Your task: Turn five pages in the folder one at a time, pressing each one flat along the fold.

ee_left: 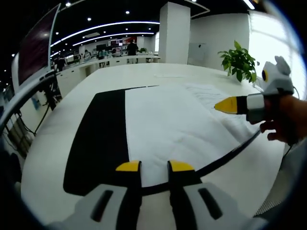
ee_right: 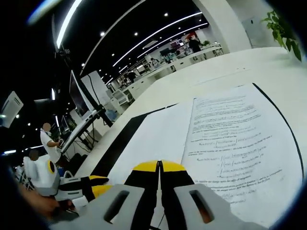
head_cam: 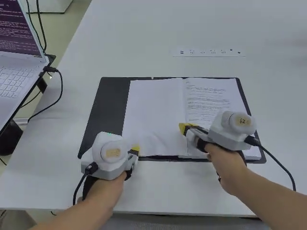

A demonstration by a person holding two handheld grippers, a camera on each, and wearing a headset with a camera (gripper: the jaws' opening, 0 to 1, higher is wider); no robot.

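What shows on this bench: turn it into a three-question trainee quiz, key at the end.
1. True or false: the right gripper has its jaws shut.
2. Which page of the open folder carries printed text? A the left; B the right; C both.
3. Fill in: left of the folder stands an open ____.
Key: 1 true; 2 B, the printed page; 3 laptop.
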